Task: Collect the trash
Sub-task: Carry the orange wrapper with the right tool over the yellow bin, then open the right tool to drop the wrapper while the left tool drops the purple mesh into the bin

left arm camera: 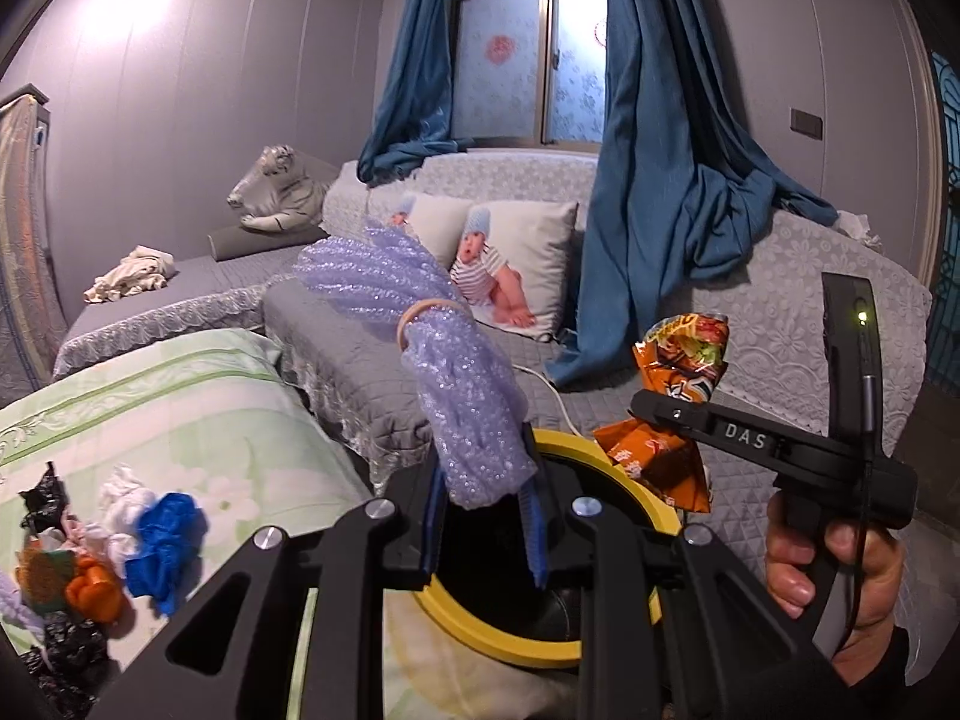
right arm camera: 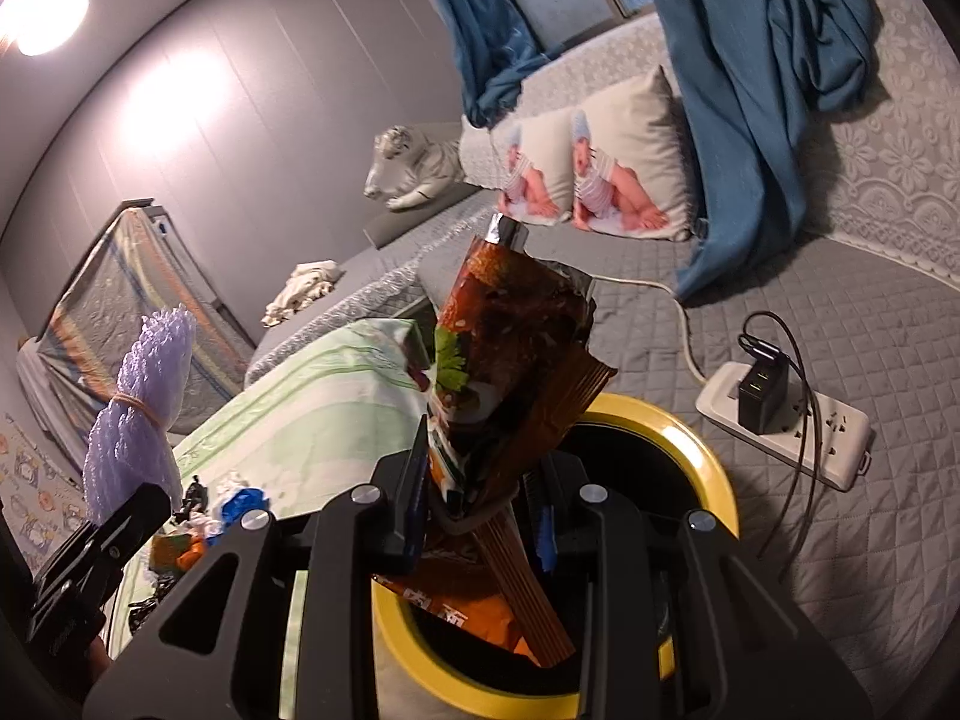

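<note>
My left gripper (left arm camera: 483, 510) is shut on the lower end of a purple bubble-wrap roll (left arm camera: 420, 324) tied with a rubber band; the roll slants up and to the left. Directly below it is the black bin with a yellow rim (left arm camera: 576, 444). My right gripper (right arm camera: 480, 498) is shut on an orange and brown snack wrapper (right arm camera: 510, 348), held upright over the same bin's rim (right arm camera: 690, 438). In the left wrist view the right gripper (left arm camera: 660, 411) and its wrapper (left arm camera: 684, 360) hang just right of the bin. The right wrist view has the left gripper (right arm camera: 144, 504) and the roll (right arm camera: 138, 414) at far left.
A pile of crumpled trash (left arm camera: 120, 546), blue, white, orange and black, lies on a green floral blanket (left arm camera: 180, 396) left of the bin. A white power strip (right arm camera: 786, 420) with a charger and cables rests on the grey quilted sofa (right arm camera: 870, 330). A hand (left arm camera: 840, 576) holds the right gripper.
</note>
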Demonstrator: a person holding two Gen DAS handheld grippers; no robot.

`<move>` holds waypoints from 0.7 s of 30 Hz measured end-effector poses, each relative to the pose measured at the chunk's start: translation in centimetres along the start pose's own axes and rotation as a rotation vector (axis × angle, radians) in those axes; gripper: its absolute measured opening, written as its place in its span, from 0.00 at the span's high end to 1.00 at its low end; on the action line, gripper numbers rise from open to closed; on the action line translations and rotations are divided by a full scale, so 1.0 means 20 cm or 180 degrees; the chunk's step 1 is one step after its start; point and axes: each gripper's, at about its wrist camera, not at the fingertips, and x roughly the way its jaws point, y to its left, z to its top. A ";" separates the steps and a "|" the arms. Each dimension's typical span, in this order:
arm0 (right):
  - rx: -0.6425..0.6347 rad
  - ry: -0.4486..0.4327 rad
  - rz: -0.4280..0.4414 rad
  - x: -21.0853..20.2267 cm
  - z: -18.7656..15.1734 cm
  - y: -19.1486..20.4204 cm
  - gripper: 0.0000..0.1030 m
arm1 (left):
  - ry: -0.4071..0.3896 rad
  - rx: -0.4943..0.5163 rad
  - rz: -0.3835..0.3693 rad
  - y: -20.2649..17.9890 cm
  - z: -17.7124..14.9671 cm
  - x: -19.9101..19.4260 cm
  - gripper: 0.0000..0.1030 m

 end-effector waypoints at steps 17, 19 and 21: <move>0.0107 0.0292 -0.0210 0.23 -0.02 -0.12 0.72 | 0.0401 -0.0152 -0.0187 0.01 -0.08 0.36 0.79; 0.0112 0.0298 -0.0236 0.24 -0.02 -0.13 0.72 | 0.0418 -0.0182 -0.0207 0.01 -0.08 0.37 0.78; 0.0122 0.0294 -0.0274 0.24 -0.01 -0.13 0.70 | 0.0435 -0.0233 -0.0239 0.02 -0.09 0.38 0.74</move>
